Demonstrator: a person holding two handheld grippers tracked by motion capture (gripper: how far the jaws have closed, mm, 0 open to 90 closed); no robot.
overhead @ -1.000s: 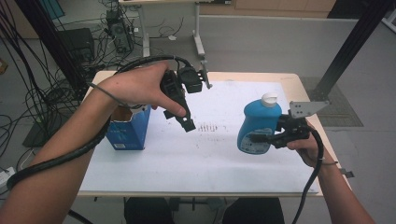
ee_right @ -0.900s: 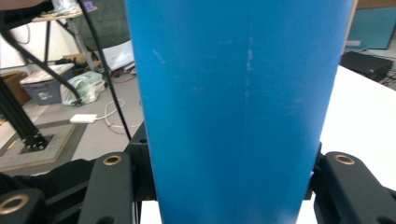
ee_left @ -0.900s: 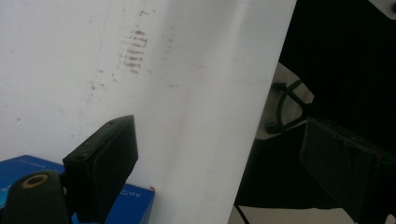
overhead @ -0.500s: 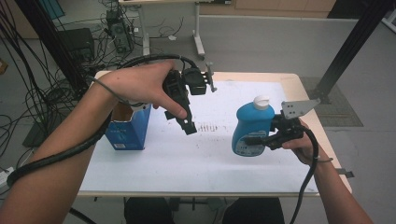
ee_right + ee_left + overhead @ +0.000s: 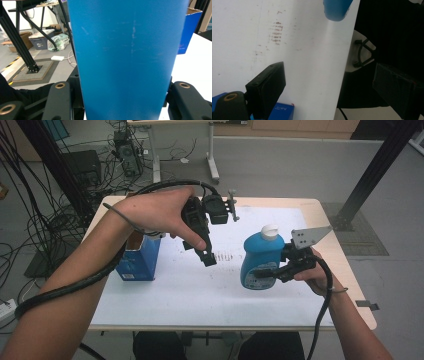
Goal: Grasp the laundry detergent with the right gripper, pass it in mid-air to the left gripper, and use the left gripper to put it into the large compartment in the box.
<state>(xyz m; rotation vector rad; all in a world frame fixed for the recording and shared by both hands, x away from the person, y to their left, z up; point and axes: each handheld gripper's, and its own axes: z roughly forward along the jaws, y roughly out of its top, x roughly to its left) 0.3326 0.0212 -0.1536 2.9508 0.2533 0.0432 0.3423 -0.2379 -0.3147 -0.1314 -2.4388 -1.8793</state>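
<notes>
While the right hand-held gripper (image 5: pixel 272 270) clamps the upright blue bottle (image 5: pixel 261 257) mid-frame, the left hand-held gripper (image 5: pixel 206 251) hangs agape, empty, up-left of it.

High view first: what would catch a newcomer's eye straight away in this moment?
The blue bottle with its white cap, upright at the table's right and clamped by the right gripper; in the right gripper view its blue body sits between both fingers. Next, the left gripper, held open and empty above the white table near brown marks, with a blue box at the left.
</notes>
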